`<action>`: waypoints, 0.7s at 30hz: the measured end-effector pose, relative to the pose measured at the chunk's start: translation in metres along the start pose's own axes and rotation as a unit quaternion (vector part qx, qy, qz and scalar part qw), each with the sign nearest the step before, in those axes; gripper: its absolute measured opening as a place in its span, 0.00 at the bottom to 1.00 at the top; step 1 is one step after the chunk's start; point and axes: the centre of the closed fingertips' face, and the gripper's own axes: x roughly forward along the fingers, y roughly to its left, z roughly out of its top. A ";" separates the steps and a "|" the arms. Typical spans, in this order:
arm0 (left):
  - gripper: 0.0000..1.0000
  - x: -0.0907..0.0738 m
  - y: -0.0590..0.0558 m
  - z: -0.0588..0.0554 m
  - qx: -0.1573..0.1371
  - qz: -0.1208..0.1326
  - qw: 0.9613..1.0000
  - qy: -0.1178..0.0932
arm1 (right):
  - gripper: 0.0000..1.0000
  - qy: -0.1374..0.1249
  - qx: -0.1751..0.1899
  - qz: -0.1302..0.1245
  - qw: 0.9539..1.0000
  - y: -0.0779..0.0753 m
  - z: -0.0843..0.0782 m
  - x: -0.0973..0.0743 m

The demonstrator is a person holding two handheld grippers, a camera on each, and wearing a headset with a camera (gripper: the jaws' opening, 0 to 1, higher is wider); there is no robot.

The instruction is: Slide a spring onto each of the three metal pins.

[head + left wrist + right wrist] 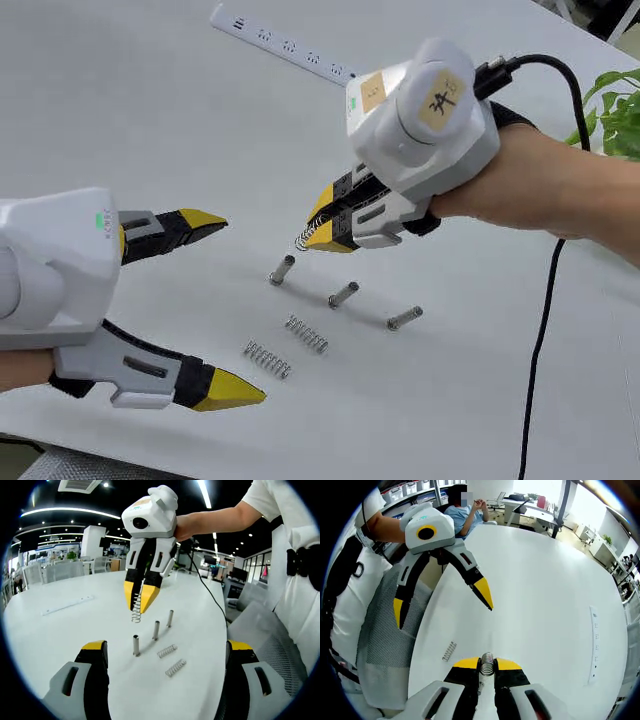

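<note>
Worktop (140,120): white, matte, smooth. pwr strip (285,45) lies toward far edge.
Pins (343,294): 3 short metal cylinders, dull grey, upright. Diagonal row mid-worktop, apart from each other. All bare.
Held spring (303,241): thin bright wire coil, pinched at one end betw. the jaws of R gripper (319,224). Free end sticks out past the yellow tips, just above and beside end pin (282,269), not touching it.
Loose spring 1 (306,334): flat on worktop, near-edge side of pin row.
Loose spring 2 (267,359): flat, just beside spring 1, roughly parallel, not touching; closer to near edge.
R gripper state: jaws almost together, clamped on the coil.
L gripper (243,310): jaws spread wide, nothing in them. Hovers over near-edge side of worktop, pointing at the pin row.
Handling (est.): spring v. light, soft along its length, bends and squashes easily. Round wire is slippery and may ping out under a hard squeeze.
Hold pt (est.): one end, across the coil, light grip. Leaves bore + most of the length free for the pin.
Pins (est.): stiff. Cannot tell if fixed in worktop or free-standing; if free, a side push could tip them.
Progress (est.): 0/3 on. Bore of 1st spring not yet over end pin.
</note>
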 end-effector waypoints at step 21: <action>0.99 0.005 0.001 -0.001 -0.009 -0.005 1.000 -0.003 | 0.07 0.011 0.008 0.011 1.000 -0.005 -0.010 0.024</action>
